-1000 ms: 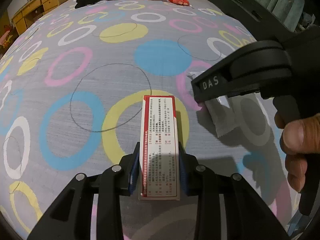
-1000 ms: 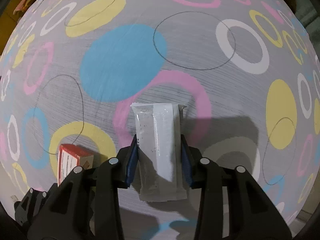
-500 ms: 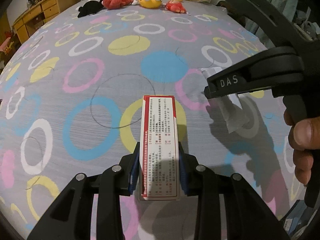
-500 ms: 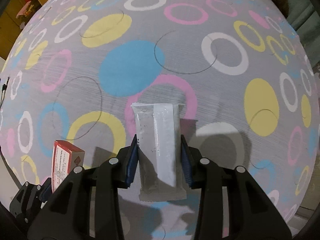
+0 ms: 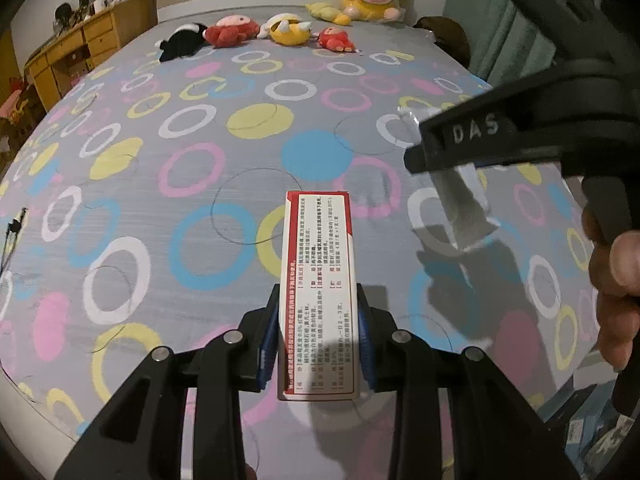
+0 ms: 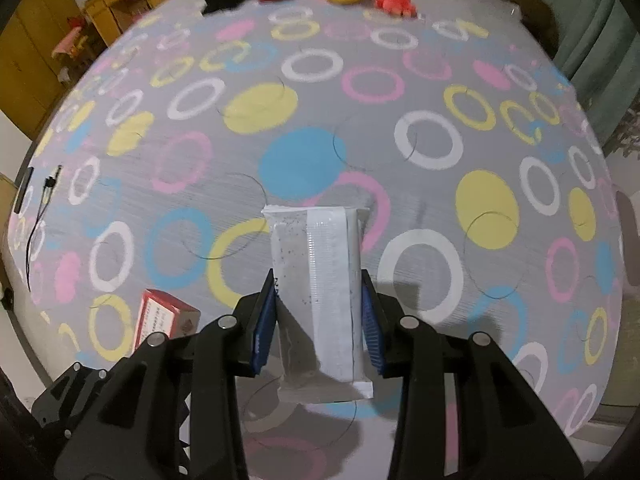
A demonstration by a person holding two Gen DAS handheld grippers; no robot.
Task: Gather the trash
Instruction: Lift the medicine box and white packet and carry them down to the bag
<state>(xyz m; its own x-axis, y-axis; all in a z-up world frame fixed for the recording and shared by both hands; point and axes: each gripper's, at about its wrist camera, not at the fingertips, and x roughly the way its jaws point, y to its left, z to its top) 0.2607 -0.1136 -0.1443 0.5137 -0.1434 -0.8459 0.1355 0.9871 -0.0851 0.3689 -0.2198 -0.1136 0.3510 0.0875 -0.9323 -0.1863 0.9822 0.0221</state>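
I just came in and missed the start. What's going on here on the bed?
A person is picking litter off the bed with a hand-held tool in each hand. The left tool is shut on a red and white box, and the right tool is shut on a pale plastic wrapper. Both pieces are held clear above the sheet. A row of soft toys lies at the far end. No bin is in sight.

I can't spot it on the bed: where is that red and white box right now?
The red and white box is clamped between the left gripper's fingers, held above the circle-patterned bedspread, left of the right gripper holding a plastic wrapper.
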